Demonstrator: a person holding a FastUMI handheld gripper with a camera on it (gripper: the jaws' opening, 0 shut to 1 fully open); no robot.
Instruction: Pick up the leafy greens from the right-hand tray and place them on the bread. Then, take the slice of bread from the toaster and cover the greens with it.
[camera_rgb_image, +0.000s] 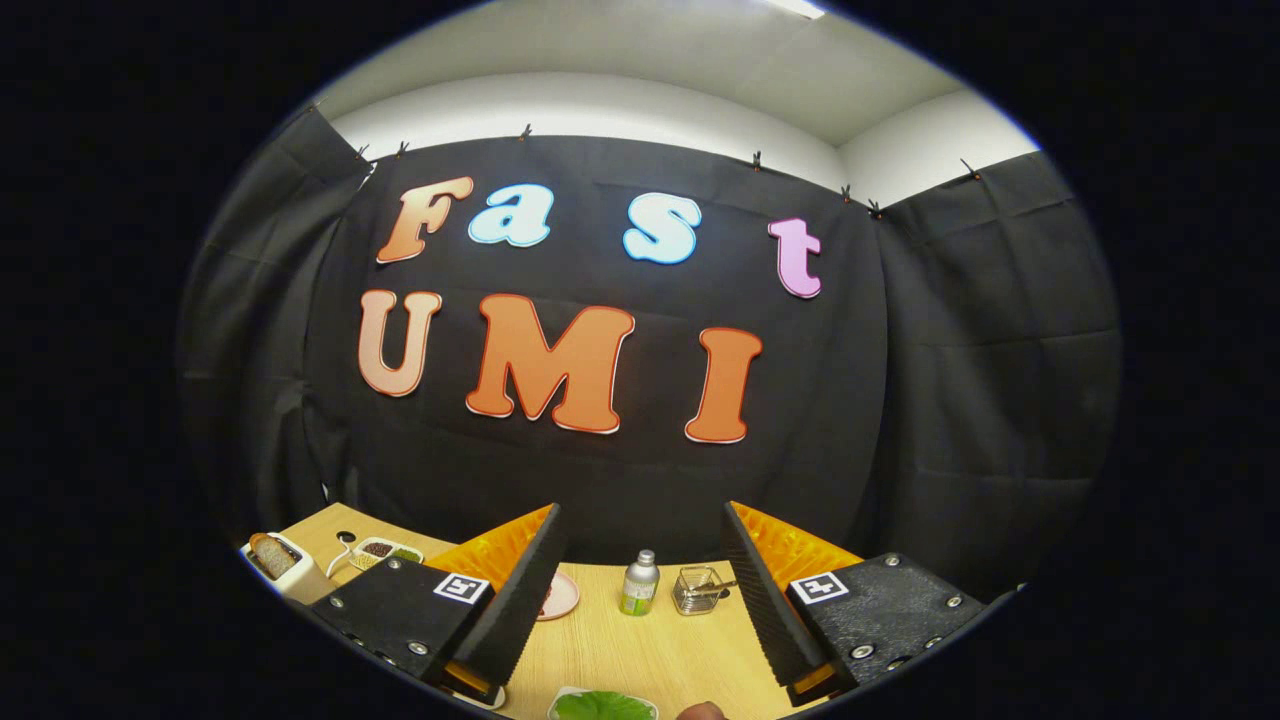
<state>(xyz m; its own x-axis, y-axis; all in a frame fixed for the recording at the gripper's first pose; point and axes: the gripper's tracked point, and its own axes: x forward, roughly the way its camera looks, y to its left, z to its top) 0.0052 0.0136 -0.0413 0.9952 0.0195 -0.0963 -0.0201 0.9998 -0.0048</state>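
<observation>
Tongs (640, 590): spread wide, holding nothing, raised over desk (640, 650); greens (603, 705) in tray directly below, between the fingers; toaster (280, 562) with bread far left.

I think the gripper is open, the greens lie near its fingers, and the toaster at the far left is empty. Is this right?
Not quite: the toaster is not empty; a bread slice stands in its slot, as the gripper view shows. The rest holds: the gripper is open, its fingers spread with nothing between them, and the greens lie on a tray near the fingers.
</observation>
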